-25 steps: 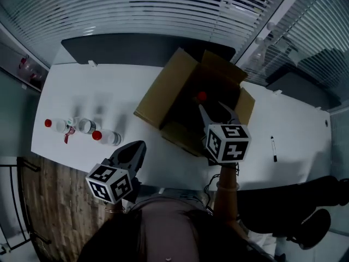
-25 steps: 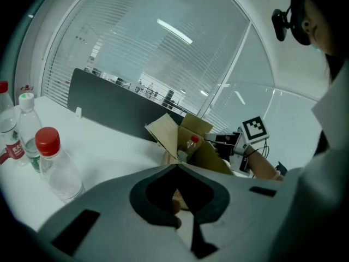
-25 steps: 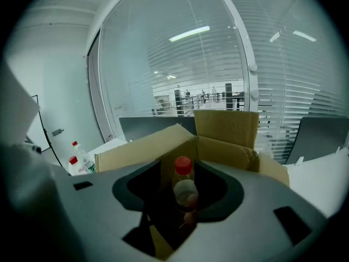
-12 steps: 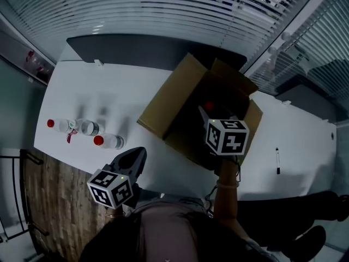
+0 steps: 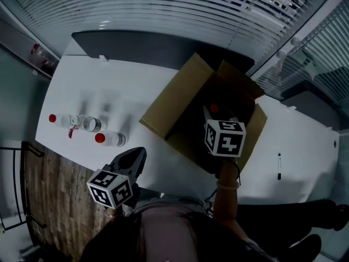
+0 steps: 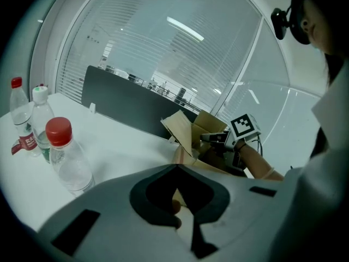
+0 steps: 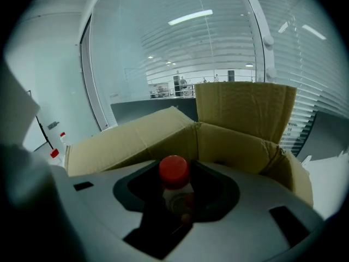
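**Firmly gripped: a bottle at the open box**

Right now the right gripper (image 7: 177, 201) has its jaws clamped on a small clear bottle (image 7: 175, 187). The bottle's red cap (image 5: 214, 108) points away from the gripper, toward the far wall of the cardboard box (image 7: 240, 113). In the head view this gripper (image 5: 218, 114) and its bottle hang over the dark mouth of the box (image 5: 172, 105), whose flaps stand open. How low the bottle sits inside cannot be told.

The left gripper (image 6: 177, 167) has its jaws together with nothing between them. In the head view it (image 5: 137, 154) hangs at the near edge of the white table (image 5: 125, 86), with the box at its two o'clock.

Three more bottles stand in a row at its ten o'clock. A red-capped one (image 5: 110, 139) is nearest, then a white-capped one (image 5: 90, 124), and another red-capped one (image 5: 61, 119) is farthest out. A pen (image 5: 279, 165) lies on the table at the box's four o'clock, well apart from it.
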Motion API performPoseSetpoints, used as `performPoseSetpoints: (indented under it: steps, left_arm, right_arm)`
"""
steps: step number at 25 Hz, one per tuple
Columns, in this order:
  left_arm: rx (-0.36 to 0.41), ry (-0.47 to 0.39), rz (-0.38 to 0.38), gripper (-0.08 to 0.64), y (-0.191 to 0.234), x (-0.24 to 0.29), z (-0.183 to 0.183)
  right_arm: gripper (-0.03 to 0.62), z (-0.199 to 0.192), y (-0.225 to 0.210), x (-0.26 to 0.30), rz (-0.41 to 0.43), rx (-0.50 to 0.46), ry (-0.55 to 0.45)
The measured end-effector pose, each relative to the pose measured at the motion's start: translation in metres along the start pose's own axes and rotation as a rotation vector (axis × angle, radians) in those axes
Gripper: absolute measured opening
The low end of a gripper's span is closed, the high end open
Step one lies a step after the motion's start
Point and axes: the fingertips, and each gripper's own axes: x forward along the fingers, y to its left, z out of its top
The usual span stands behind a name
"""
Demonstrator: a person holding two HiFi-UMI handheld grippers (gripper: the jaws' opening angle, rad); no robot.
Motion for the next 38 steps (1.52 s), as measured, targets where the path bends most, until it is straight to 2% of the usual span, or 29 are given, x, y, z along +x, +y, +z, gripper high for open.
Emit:
performPoseSetpoints:
  steps: [8,18,25,32,38]
  left_arm:
    - [-0.004,-0.031,0.035,0.006,-0.005,-0.016,-0.005]
    - [-0.018,-0.077,0.059,0.006,-0.014,-0.032,-0.014]
    - [0.008,-0.080,0.013,0.006,-0.015,-0.042,-0.013]
    - [0.060,-0.072,-0.054,0.006,-0.002,-0.058,-0.004]
    - [0.074,-0.084,-0.092,0.006,0.012,-0.077,-0.001]
  right_arm:
    - [0.175,-0.002,0.001,-0.011,-0.003,-0.046,0.011]
    - [0.175,0.013,0.013,-0.048,0.031,-0.082,-0.061]
    - [0.173,0.028,0.027,-0.078,0.028,-0.100,-0.129]
    - [0.173,0.046,0.046,-0.115,-0.014,-0.104,-0.207]
    - [0.173,0.064,0.063,-0.152,-0.061,-0.118,-0.286]
